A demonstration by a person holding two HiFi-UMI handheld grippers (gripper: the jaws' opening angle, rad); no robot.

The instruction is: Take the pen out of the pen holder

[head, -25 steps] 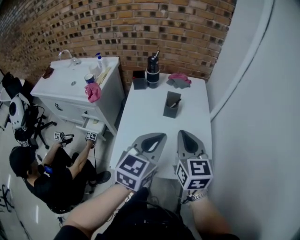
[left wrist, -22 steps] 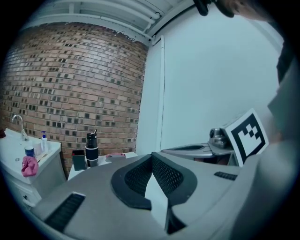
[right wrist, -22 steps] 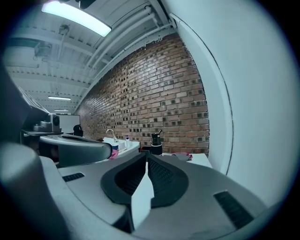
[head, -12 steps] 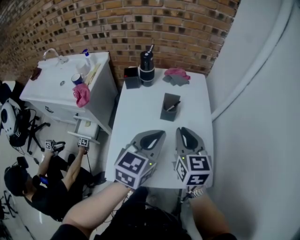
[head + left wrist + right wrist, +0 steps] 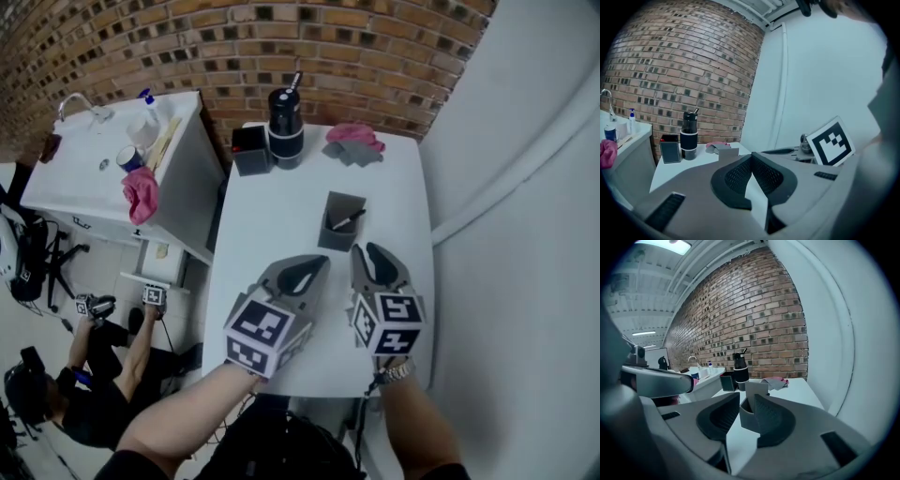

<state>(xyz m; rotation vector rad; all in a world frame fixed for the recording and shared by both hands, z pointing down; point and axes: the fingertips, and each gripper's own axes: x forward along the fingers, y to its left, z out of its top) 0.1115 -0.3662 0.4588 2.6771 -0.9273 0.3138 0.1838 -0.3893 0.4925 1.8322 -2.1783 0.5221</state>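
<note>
Grey square plastic pen holder (image 5: pixel 335 239) stood upright on the white rectangular table (image 5: pixel 272 206), with the slim black pen (image 5: pixel 349 219) leaning inside it, its upper end over the rim. The right gripper (image 5: pixel 369 252) hung just short of it; its jaws had just been opening and pinched nothing (the holder only showed through the gap). The left gripper (image 5: pixel 319 266) was closed and empty. Done well, I judged, the right would pinch the pen's free end and lift along its lean while the left steadied the holder.
</note>
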